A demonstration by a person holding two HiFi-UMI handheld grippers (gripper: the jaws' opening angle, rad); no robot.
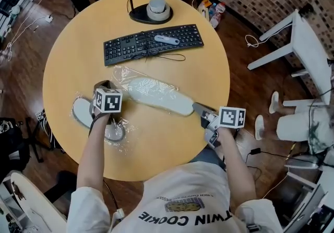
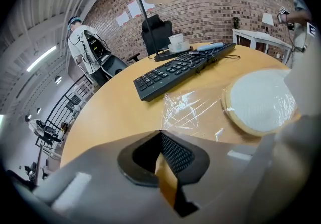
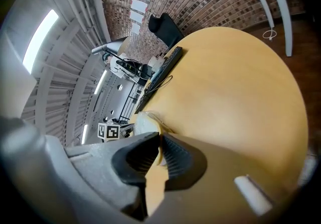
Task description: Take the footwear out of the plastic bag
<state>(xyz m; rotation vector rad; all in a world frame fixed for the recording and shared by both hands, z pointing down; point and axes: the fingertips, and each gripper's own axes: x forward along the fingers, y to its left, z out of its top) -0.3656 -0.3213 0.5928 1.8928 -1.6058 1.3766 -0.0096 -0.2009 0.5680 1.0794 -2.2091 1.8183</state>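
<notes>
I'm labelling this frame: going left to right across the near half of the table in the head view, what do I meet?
In order: left gripper, pinching the plastic bag → white slipper → right gripper, shut on that slipper's end. The second slipper overlaps the left gripper, so I omit it.

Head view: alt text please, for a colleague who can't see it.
The right gripper grips the end of a white slipper lying partly inside a clear plastic bag on a round table, while the left gripper pinches the bag's other end. A second slipper lies beside it.
</notes>
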